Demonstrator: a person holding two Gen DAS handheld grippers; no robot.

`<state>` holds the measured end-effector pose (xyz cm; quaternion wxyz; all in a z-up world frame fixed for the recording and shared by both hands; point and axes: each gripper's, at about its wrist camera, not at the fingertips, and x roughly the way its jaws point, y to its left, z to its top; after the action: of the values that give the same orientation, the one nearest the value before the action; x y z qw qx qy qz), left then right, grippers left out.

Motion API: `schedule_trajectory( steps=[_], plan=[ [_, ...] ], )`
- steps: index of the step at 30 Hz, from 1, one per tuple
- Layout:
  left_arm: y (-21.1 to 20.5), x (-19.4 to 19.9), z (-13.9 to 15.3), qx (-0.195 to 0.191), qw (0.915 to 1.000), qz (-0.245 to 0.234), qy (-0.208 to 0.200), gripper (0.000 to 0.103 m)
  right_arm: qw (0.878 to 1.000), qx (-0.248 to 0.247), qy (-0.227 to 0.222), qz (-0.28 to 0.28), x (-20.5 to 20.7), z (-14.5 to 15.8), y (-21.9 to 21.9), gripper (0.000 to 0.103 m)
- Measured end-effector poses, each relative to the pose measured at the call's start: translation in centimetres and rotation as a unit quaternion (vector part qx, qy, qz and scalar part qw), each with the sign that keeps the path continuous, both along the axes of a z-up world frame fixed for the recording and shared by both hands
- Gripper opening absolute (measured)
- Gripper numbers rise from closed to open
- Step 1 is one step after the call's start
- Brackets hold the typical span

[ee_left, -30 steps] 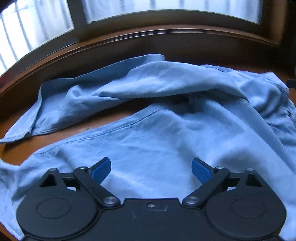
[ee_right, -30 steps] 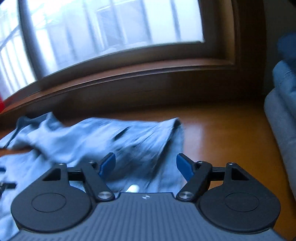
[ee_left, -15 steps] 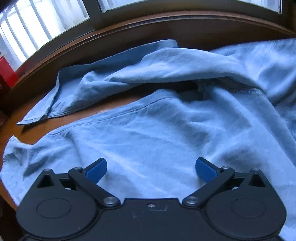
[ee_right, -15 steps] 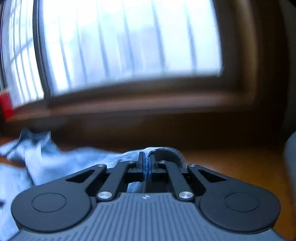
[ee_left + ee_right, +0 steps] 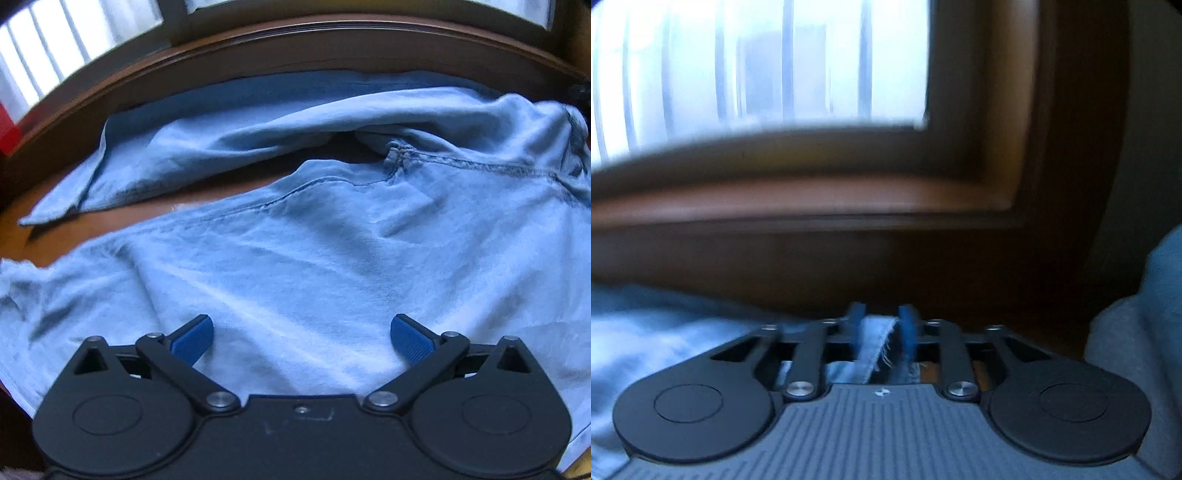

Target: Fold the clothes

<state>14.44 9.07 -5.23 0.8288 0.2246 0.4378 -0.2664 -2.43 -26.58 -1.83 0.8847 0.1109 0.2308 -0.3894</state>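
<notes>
A light-blue shirt is spread on the wooden table below the window sill, its long axis running along the sill. The left gripper is held spread wide just above its middle, gripping nothing. The right gripper is seen opening around a frayed hem, visible only in the right wrist view; the sleeve nearer the sill is shown only by the left

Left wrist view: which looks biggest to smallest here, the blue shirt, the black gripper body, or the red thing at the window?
1. Blue shirt, filling most of the picture.
2. Left gripper, though its black body sits right at the camera, so it looks inflated.
3. Red object, a sliver at the edge; its real size cannot be judged.
</notes>
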Motion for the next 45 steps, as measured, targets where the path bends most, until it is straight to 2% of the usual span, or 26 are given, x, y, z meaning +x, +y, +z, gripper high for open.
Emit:
schedule_trajectory(
  steps=[1, 2, 4, 8, 12, 17, 19, 22, 26, 29, 31, 36, 38, 42, 45],
  plan=[
    [0.1, 0.2, 0.0, -0.003, 1.0, 0.003, 0.005, 0.103, 1.0, 0.001, -0.019, 0.002, -0.8, 0.9, 1.0, 0.069],
    [0.2, 0.3, 0.1, -0.006, 0.9999, 0.005, 0.008, 0.103, 0.999, 0.002, -0.036, 0.008, -1.5, 1.7, 2.1, 0.072],
    [0.6, 0.3, 0.4, -0.008, 0.9999, -0.002, -0.006, 0.102, 0.998, 0.005, -0.051, 0.045, -2.3, 2.9, 4.6, 0.071],
    [2.2, 0.6, 0.9, -0.02, 0.9995, -0.01, -0.023, 0.102, 0.993, 0.006, -0.034, 0.115, -2.1, 3.6, 11.8, 0.072],
    [5.9, 1.8, 1.7, -0.035, 0.9988, 0.011, -0.034, 0.102, 0.985, 0.014, -0.009, 0.172, -1.1, 3.3, 19.5, 0.076],
    [12.9, 4.2, 2.5, -0.042, 0.9976, 0.002, -0.056, 0.102, 0.963, 0.036, 0.017, 0.266, 3.4, 1.4, 28.7, 0.076],
    [16.0, 5.2, 2.9, -0.04, 0.9976, 0.005, -0.057, 0.102, 0.959, 0.033, 0.021, 0.28, 5.7, 1.1, 32.4, 0.076],
    [21.0, 6.8, 3.5, -0.051, 0.9974, -0.001, -0.05, 0.102, 0.965, 0.065, 0.011, 0.256, 9.2, 1.3, 36.8, 0.076],
    [25.7, 8.6, 4.0, -0.044, 0.9962, 0.002, -0.075, 0.102, 0.953, 0.145, -0.024, 0.263, 13.3, 1.0, 40.1, 0.076],
    [28.4, 10.2, 4.7, -0.058, 0.9947, 0.002, -0.084, 0.102, 0.947, 0.172, -0.025, 0.27, 16.1, 0.8, 43.0, 0.076],
    [29.9, 11.7, 4.8, -0.061, 0.994, 0.008, -0.091, 0.102, 0.942, 0.176, -0.022, 0.284, 18.3, 1.0, 44.6, 0.076],
    [32.4, 17.0, 4.7, -0.072, 0.9923, 0.015, -0.099, 0.102, 0.94, 0.164, -0.029, 0.299, 24.5, 0.9, 47.3, 0.076],
    [32.8, 19.0, 4.8, -0.059, 0.9928, 0.015, -0.103, 0.102, 0.944, 0.153, -0.044, 0.288, 26.6, 0.9, 48.1, 0.076],
    [33.7, 22.5, 5.6, -0.047, 0.9955, -0.015, -0.08, 0.102, 0.956, 0.15, -0.058, 0.245, 32.0, 0.4, 47.8, 0.076],
    [34.1, 24.5, 6.1, -0.05, 0.9951, -0.026, -0.082, 0.102, 0.966, 0.141, -0.049, 0.211, 35.1, -0.4, 47.7, 0.076]
  ],
)
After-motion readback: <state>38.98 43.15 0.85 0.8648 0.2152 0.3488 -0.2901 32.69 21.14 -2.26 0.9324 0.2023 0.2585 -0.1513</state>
